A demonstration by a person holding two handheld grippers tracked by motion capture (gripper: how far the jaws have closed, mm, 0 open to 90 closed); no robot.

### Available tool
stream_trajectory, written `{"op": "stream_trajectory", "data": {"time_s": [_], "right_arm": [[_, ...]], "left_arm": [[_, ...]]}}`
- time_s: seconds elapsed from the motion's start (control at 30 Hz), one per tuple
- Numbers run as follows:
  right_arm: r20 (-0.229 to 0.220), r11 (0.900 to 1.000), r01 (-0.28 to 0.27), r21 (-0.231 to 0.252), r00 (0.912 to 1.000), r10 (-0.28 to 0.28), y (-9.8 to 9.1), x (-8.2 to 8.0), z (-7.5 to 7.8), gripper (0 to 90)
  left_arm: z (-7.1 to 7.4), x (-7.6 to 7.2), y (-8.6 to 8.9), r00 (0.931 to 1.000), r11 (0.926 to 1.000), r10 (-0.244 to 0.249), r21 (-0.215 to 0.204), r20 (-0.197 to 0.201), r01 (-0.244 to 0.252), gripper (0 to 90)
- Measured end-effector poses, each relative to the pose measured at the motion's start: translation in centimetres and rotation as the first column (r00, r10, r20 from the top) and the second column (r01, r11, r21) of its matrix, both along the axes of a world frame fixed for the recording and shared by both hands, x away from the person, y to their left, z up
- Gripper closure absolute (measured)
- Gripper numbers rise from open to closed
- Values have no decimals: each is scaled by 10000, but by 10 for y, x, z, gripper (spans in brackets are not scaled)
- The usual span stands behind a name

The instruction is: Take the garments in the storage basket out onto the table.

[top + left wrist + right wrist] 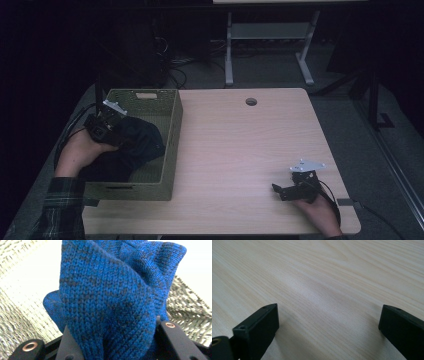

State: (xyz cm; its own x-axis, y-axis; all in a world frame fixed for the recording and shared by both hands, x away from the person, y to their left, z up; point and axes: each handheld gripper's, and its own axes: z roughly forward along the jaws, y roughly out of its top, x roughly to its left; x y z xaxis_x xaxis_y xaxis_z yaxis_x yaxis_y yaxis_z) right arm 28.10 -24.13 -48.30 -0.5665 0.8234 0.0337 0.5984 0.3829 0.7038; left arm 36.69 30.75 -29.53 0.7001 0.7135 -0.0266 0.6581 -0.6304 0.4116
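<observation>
Left gripper point(116, 131), at left of the high view over the woven olive basket point(172, 140), is clamped on a bunched fold of the blue knit garment point(107, 302); the rest of the fabric sits dark inside the basket. In the left gripper view the knit bulges up between both jaws, with basket weave behind. Right gripper point(281, 191) rests at lower right on the light wood table point(240, 150), jaws wide apart with bare tabletop between them.
</observation>
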Motion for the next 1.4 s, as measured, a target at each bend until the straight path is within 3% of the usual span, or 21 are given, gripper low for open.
{"op": "stream_trajectory", "data": {"time_s": [0.47, 0.73, 1.4], "right_arm": [[5, 10000, 0, 4, 10000, 0, 0, 0, 0, 27], [3, 10000, -1, 3, 10000, 1, 0, 0, 0, 27], [10, 10000, 0, 13, 10000, 0, 0, 0, 0, 26]], "left_arm": [[33, -2, -2, 9986, 9986, -290, -419, 434, 309, 575], [49, -2, -9, 9966, 9943, -602, -844, 557, 648, 575], [83, -2, -46, 9849, 9833, -1330, -1096, 1104, 1451, 575]]}}
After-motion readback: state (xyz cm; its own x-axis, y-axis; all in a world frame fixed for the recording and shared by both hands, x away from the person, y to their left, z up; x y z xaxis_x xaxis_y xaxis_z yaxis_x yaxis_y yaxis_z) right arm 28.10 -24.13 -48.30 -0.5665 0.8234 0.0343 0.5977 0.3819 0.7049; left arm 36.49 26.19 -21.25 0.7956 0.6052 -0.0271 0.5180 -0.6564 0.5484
